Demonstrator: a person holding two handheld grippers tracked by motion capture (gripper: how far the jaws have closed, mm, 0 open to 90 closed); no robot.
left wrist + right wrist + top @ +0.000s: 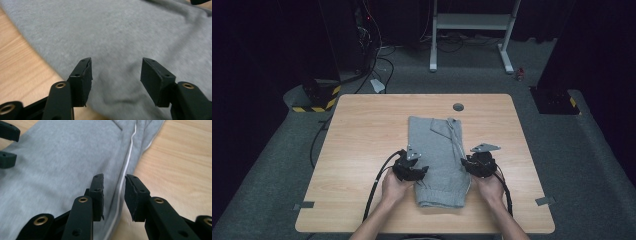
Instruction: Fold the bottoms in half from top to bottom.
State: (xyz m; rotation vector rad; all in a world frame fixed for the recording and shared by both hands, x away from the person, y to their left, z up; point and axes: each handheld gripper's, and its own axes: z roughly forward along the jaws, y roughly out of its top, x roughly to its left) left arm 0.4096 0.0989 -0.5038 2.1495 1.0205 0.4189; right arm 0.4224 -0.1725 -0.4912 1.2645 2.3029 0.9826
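One grey garment (439, 160) lies folded on one wooden table (362, 150). Two grippers work at it, a left gripper (411, 169) and a right gripper (479, 164) (each with two black jaws and one trailing cable). Two grey tape strips (304, 205) mark the table's near corners, and one round grommet (458, 107) sits at its far edge.

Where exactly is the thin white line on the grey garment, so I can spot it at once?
Start at the light wooden table and find the folded grey knit garment at its middle. The thin white line runs lengthwise just inside the garment's long edge, between the right gripper and its open jaws; it alone is white among grey folds.
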